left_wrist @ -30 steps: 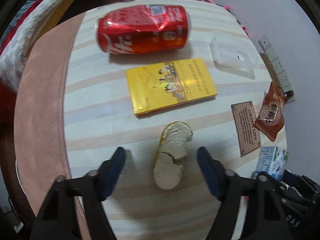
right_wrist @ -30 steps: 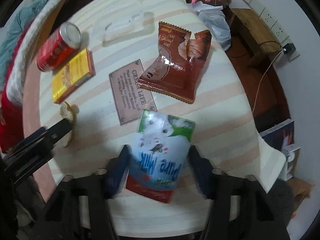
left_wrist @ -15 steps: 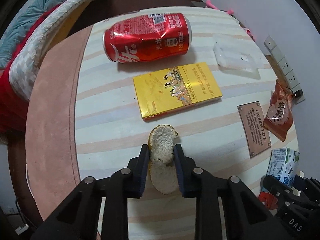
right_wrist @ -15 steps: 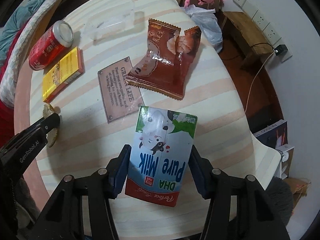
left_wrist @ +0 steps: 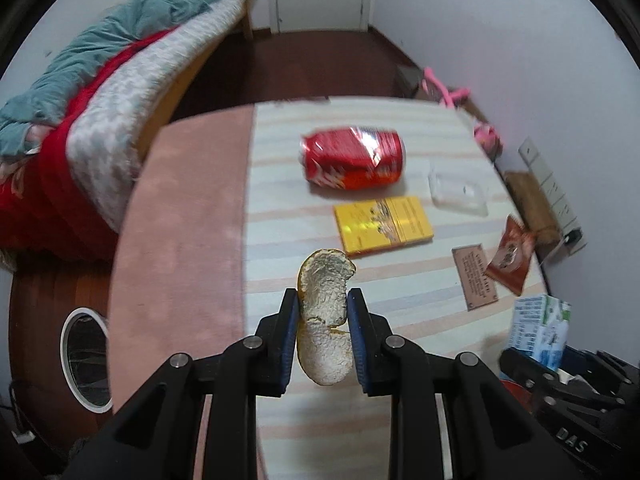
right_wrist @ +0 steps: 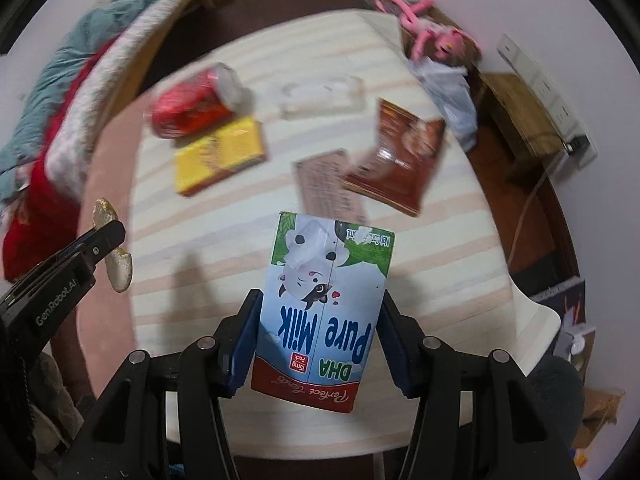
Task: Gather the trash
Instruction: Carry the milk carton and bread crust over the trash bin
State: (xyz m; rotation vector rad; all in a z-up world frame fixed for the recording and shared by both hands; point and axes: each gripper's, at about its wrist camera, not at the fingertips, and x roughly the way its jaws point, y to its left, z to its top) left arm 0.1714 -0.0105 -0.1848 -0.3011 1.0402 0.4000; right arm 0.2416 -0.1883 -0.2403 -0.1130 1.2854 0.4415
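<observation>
While trash is lifted, red can (left_wrist: 352,159) lies beside yellow box (left_wrist: 383,224).

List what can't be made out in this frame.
- Can: label unreadable, motion blur, both views.
- Plaque: text too small in left view, smeared in right.
- Bin: contents unclear, half behind table edge, left view.
- Milk carton: partly cut off by right gripper, left view.

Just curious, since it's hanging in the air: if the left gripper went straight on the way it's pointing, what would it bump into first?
Probably the striped table top. The left gripper, shut on the orange peel, points steeply down at bare table just short of the yellow box. Depth is hard to judge through this lens.
</observation>
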